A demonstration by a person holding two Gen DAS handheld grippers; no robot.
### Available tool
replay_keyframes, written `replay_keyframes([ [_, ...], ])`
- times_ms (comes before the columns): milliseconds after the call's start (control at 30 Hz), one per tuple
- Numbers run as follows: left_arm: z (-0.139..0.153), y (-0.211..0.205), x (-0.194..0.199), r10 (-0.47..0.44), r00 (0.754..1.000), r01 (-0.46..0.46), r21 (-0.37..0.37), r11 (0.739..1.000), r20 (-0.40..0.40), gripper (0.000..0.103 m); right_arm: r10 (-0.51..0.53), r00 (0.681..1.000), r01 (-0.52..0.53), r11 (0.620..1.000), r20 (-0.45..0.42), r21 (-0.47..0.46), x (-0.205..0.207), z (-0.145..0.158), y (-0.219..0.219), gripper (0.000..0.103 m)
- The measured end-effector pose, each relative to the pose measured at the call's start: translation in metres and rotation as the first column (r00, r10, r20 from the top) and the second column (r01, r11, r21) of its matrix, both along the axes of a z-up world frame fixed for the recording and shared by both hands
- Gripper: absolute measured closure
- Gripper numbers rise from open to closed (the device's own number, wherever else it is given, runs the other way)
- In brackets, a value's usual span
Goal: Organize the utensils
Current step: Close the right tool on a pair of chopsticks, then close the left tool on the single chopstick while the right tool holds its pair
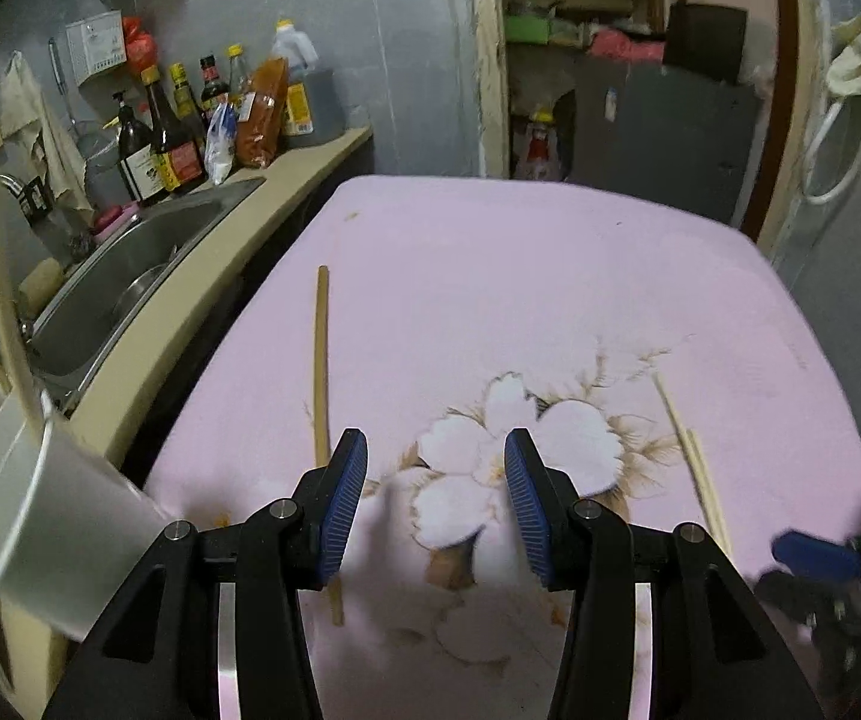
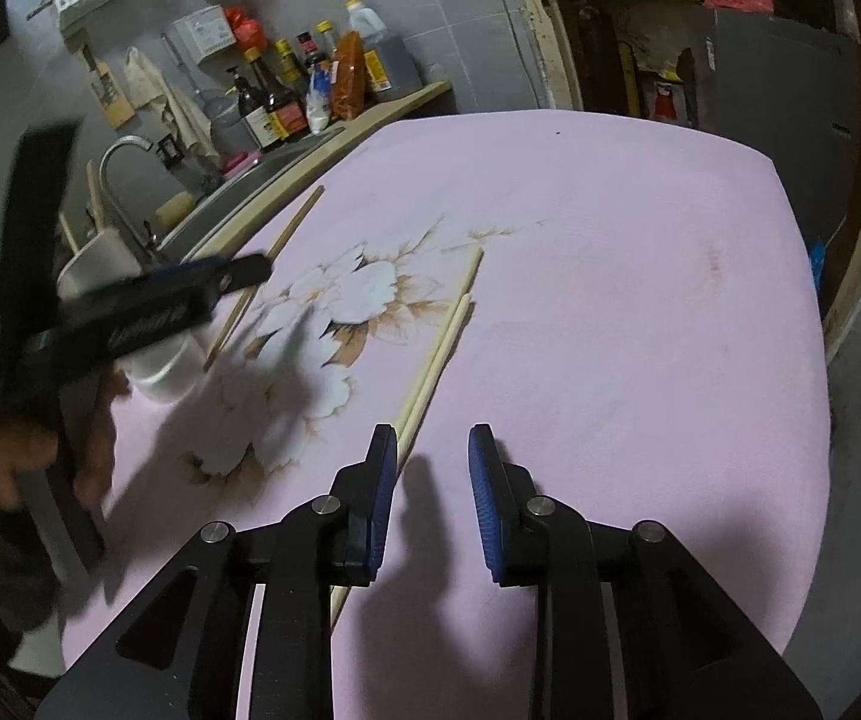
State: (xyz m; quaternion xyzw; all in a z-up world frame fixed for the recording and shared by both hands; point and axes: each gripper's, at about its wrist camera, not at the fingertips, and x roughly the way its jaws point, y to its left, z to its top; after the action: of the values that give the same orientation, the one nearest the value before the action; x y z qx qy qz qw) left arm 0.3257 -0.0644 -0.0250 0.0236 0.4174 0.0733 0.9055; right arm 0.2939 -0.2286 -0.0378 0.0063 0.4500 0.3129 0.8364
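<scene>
Both grippers' fingers point(image 1: 346, 498) point(image 2: 379, 498) spread, empty; chopstick point(image 1: 321, 360) lies pointing away.

At nine o'clock in the right wrist view, the left gripper point(image 2: 130, 306) is motion-blurred and hides part of the white cup point(image 2: 160, 366). In the left wrist view, the right gripper point(image 1: 820, 564) blurs at four o'clock, cut by the edge.

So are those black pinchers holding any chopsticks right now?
No. The left gripper and right gripper are both open and hold nothing; the pale wooden chopsticks lie on the pink cloth.
</scene>
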Motion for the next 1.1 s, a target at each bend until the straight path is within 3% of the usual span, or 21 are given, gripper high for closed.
replay_keyframes([
  [200,-0.011,0.005,0.005,0.027,0.999,-0.027,0.01,1.0,-0.033,0.061,0.031,0.999,-0.029,0.997,0.032,-0.074,-0.01,-0.002,0.02,0.075],
  [333,-0.012,0.004,-0.002,0.018,1.0,-0.019,-0.019,1.0,-0.018,0.061,0.056,0.996,-0.043,0.985,0.076,-0.169,-0.019,-0.007,0.039,0.066],
  [400,-0.01,0.005,-0.006,0.016,1.0,-0.016,-0.047,0.999,-0.008,0.061,0.058,0.992,-0.032,0.974,0.11,-0.224,-0.022,-0.01,0.046,0.068],
  [467,-0.006,0.008,-0.012,0.014,1.0,-0.013,-0.079,0.997,0.012,0.061,0.042,0.991,-0.008,0.966,0.127,-0.257,-0.022,-0.013,0.047,0.08],
  [533,-0.001,0.01,-0.017,0.013,1.0,-0.01,-0.099,0.995,0.029,0.061,0.02,0.993,0.008,0.971,0.114,-0.24,-0.018,-0.012,0.039,0.093],
  [633,0.003,0.009,-0.024,-0.007,0.999,0.011,-0.114,0.993,0.04,0.061,0.0,0.995,0.024,0.974,0.104,-0.224,-0.016,-0.009,0.028,0.1],
  [833,-0.004,-0.003,-0.026,-0.019,0.999,0.021,-0.047,0.999,0.039,0.061,-0.053,0.987,0.088,0.968,0.149,-0.234,-0.018,0.001,-0.001,0.101],
  [967,-0.018,-0.015,-0.007,0.06,0.998,-0.062,0.047,0.997,0.032,0.061,-0.075,0.99,0.094,0.983,0.123,-0.158,-0.014,0.0,-0.02,0.101],
  [1100,-0.026,-0.018,0.015,0.146,0.989,-0.146,0.082,0.986,0.006,0.061,-0.058,0.993,0.07,0.992,0.106,-0.108,-0.011,0.0,-0.027,0.101],
])
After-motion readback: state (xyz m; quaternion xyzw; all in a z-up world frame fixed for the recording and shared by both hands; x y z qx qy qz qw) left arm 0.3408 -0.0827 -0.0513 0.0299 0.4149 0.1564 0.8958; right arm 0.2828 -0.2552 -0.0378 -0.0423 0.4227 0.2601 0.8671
